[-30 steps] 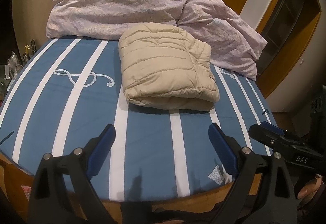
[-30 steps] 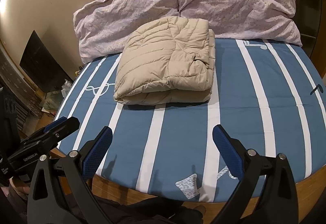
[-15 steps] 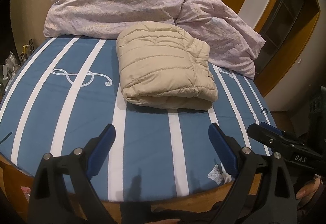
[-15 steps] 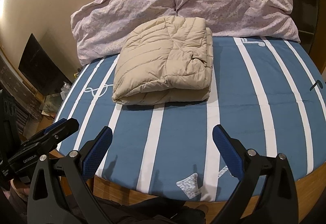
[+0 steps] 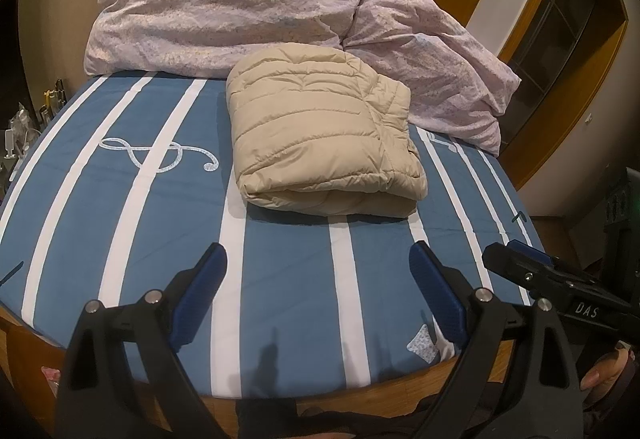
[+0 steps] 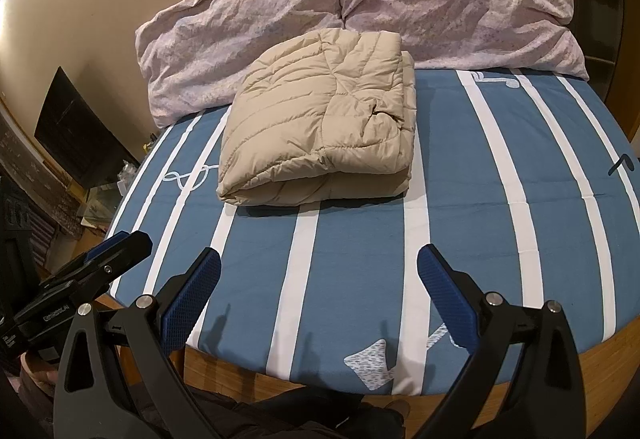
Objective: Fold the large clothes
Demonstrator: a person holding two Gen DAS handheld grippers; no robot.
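Note:
A beige quilted puffer jacket (image 5: 324, 135) lies folded into a thick rectangle in the middle of the bed; it also shows in the right wrist view (image 6: 320, 123). My left gripper (image 5: 318, 295) is open and empty, held over the bed's near edge, well short of the jacket. My right gripper (image 6: 318, 295) is open and empty too, over the same near edge. Each gripper shows at the side of the other's view: the right one (image 5: 532, 271) and the left one (image 6: 116, 251).
The bed has a blue sheet with white stripes (image 5: 160, 239) and a wooden frame (image 6: 600, 355). Two pale pink pillows (image 5: 224, 3) (image 5: 432, 51) lie against the wall behind the jacket. A cluttered side table (image 6: 100, 199) stands to the left.
Both grippers have drifted slightly; the jacket and the bed look unchanged. Both stay open.

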